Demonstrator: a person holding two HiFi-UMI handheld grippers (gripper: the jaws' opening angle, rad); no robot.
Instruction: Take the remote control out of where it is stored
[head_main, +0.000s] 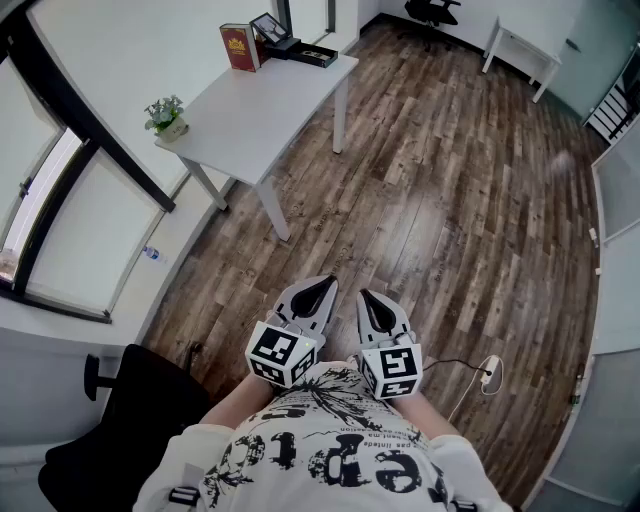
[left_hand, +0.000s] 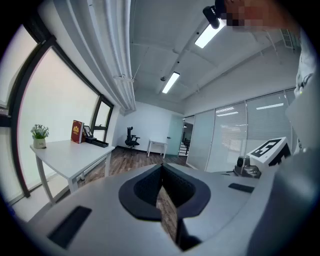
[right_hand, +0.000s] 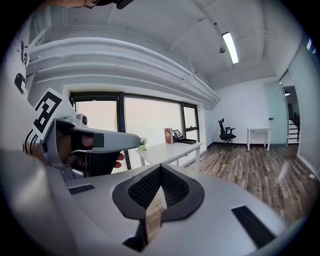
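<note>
Your left gripper (head_main: 322, 284) and right gripper (head_main: 366, 296) sit side by side, each with its jaws pressed together on nothing. Ahead and left of the jaws stands the worktop (head_main: 260, 100). It carries a red book (head_main: 239, 47), its gold cover print too small to read, and a black tray (head_main: 314, 56). You cannot pick out the remote control in any view. Only the head view shows the power strip (head_main: 489, 372) on the floor, right of the jaws.
</note>
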